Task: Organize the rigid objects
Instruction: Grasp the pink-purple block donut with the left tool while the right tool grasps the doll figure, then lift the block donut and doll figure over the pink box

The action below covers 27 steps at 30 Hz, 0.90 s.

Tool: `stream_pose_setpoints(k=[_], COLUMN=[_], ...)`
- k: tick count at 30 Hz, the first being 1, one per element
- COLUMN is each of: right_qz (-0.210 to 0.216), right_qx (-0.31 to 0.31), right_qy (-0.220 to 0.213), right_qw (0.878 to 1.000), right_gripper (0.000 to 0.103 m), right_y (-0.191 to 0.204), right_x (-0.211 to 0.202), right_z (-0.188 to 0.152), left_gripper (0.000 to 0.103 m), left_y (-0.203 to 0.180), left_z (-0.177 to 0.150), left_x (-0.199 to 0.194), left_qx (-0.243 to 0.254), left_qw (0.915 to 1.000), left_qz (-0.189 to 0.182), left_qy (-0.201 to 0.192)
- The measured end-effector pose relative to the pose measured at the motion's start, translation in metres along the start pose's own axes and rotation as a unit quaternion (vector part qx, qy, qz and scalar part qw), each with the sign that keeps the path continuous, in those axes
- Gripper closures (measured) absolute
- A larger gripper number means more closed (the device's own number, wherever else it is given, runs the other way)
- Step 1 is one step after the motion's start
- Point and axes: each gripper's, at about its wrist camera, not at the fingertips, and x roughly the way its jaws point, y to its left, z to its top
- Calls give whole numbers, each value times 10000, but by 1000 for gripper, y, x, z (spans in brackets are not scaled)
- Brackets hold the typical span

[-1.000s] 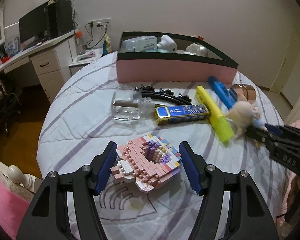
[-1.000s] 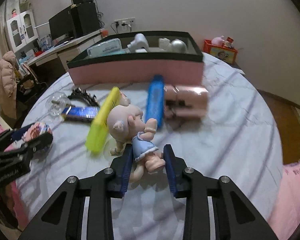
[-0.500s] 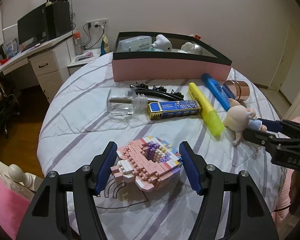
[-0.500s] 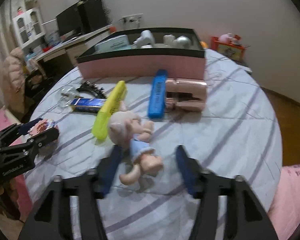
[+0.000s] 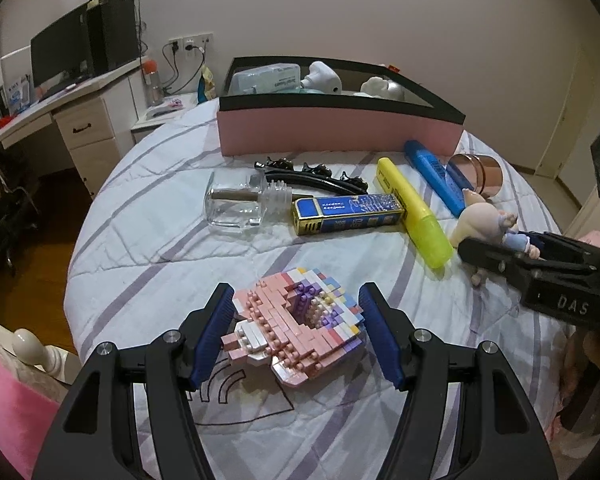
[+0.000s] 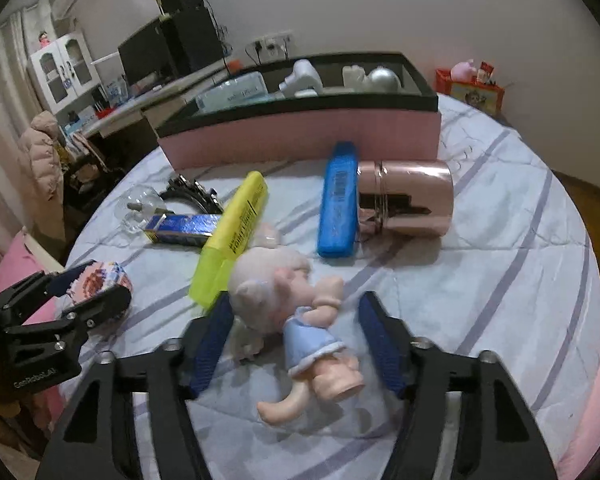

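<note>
- The left gripper (image 5: 296, 334) sits low over the near edge of the round table (image 5: 148, 240). Its blue pads stand on either side of the brick model (image 5: 296, 332); whether they press it or just flank it I cannot tell.
- The right gripper (image 6: 296, 342) has its jaws closing, with the doll (image 6: 292, 312) lying between them. A gap shows on each side of the doll, so the pads are not on it.
- The doll lies on the cloth near the table's right front, head next to the yellow marker (image 6: 236, 236).
- Across the middle lie the bottle (image 5: 240, 208), hair clip (image 5: 312, 176), blue carton (image 5: 348, 212), yellow marker, blue marker (image 6: 338, 200) and copper cylinder (image 6: 408, 200), close together and partly touching.
- The pink box (image 5: 336, 132) stands at the far edge, already holding several things.
- Bare cloth lies left of the brick model, between it and the row, and to the right of the doll and cylinder up to the table rim.
</note>
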Motion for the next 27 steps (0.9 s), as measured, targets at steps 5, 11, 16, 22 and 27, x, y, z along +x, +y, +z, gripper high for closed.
stream_pose_setpoints(k=[5,11,16,22,27], right_qz=[-65,-108,-127,-124,-139], right_qx=[-1,-29,-41,-50,-236], right_qy=[-102,-174,-381,-764,-1161], right_qw=[9999,9998,9992,9970,9929], right_gripper=[63,63,64,64,64], right_y=[0,0,0,4,17], right_x=[0,-2,-11,-33,-63], right_z=[-3,-3,-5,2,14], left_gripper=[33,38,39,39,39], left_y=[-2,-4,-1,-6,-19], left_z=[-4,-4,-1,11,24], left_x=[5,7,1,-23,-50], left_qx=[71,117,59,98,216], left_qw=[9999,9997,9996,9979,9940], left_qz=[67,197,134,219,213], left_qy=[27,-114,-227,-599,-1049])
